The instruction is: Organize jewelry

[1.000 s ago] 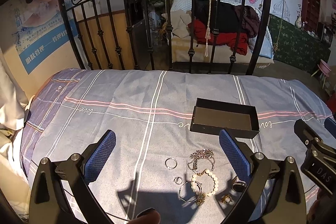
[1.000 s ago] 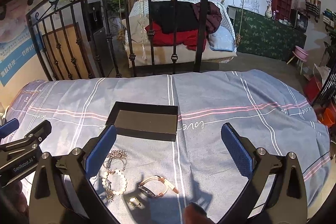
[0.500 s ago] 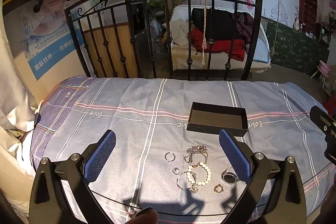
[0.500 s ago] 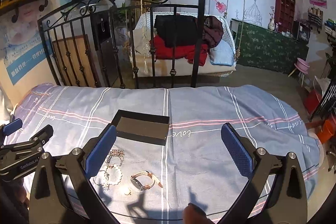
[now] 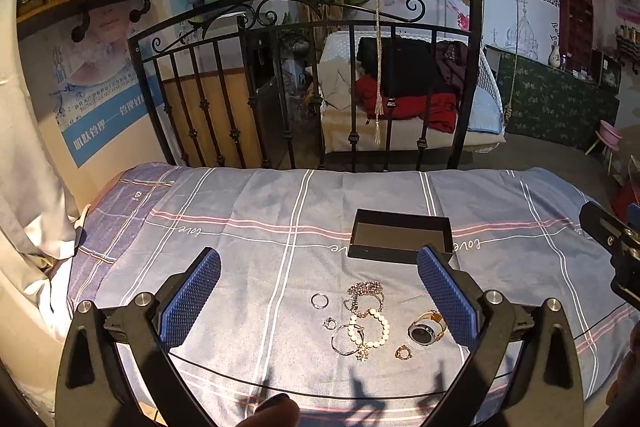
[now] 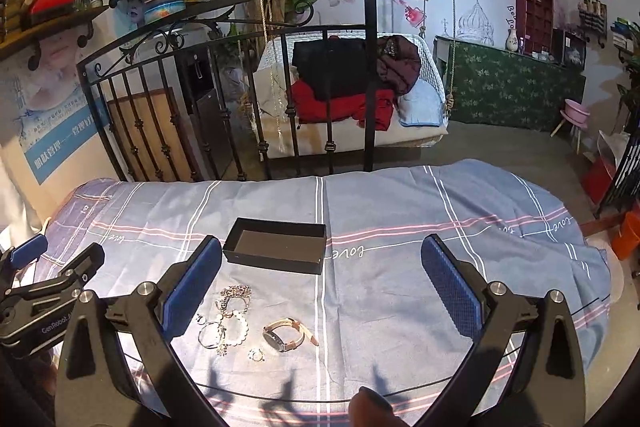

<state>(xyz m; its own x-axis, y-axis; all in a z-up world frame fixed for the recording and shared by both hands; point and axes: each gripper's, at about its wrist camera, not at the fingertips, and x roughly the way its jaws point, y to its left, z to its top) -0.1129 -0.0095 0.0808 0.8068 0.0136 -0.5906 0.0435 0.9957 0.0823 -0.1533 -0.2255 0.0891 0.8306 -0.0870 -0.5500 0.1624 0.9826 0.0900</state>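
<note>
Jewelry point(image 5: 366, 319) lies tangled below both wide-open, empty claws, left point(image 5: 320, 291) and right point(image 6: 322, 285), so one pinch could drag neighbouring pieces off the bedspread point(image 5: 248, 227).

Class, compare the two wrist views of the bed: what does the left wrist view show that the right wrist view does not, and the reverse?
Only the left wrist view shows the plain silver ring lying clear; in the right wrist view a finger pad covers that spot. It also shows the right gripper's body at its right edge.

Only the right wrist view shows the watch strap stretched out, the orange bucket on the floor, and the left gripper's body at its left edge.

Both show the open black box, the pearl bracelet, the chain bracelet and the checked sheet.
</note>
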